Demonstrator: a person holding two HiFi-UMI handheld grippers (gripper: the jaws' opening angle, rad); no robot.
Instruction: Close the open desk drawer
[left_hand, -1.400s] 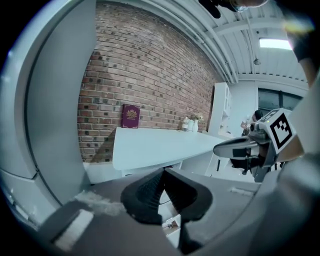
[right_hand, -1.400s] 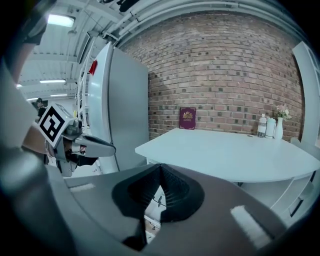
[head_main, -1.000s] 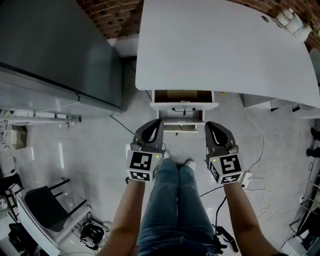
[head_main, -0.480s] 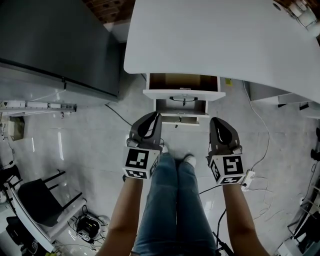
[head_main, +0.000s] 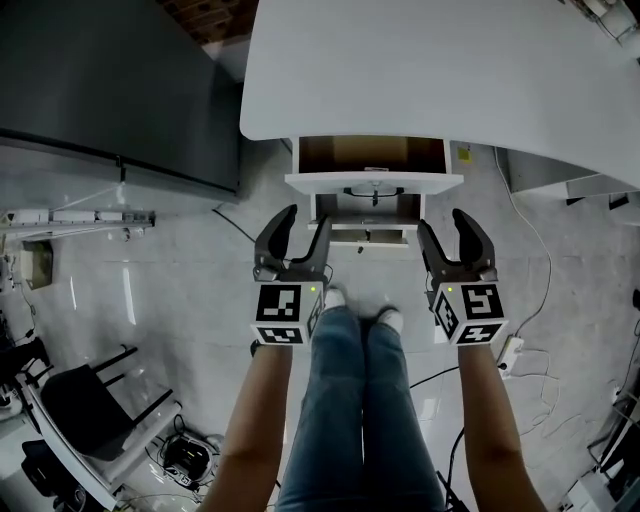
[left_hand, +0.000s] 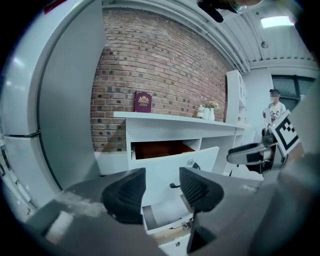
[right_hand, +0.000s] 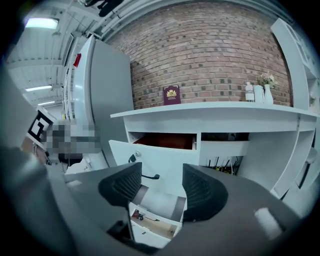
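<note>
Under the white desk top (head_main: 430, 70) the upper drawer (head_main: 373, 183) stands pulled out, its brown inside showing and a black handle (head_main: 373, 192) on its white front. A lower drawer (head_main: 366, 233) below it is also pulled out. My left gripper (head_main: 305, 226) and right gripper (head_main: 443, 226) hover side by side in front of the drawers, apart from them. Both have just been opening and stand open with nothing between the pads. Through the left gripper (left_hand: 162, 186) I see the upper drawer front (left_hand: 165, 167); through the right gripper (right_hand: 159, 187) I see its handle (right_hand: 149, 176).
A tall grey cabinet (head_main: 110, 90) stands left of the desk. A dark chair (head_main: 80, 410) and cables lie on the floor at lower left, a power strip (head_main: 510, 352) at right. The person's legs (head_main: 360, 400) are between the arms. A book (left_hand: 143, 101) leans on the desk.
Both grippers went from shut to open. Both hands sank and now sit closer to the drawers, which look larger in the head view.
</note>
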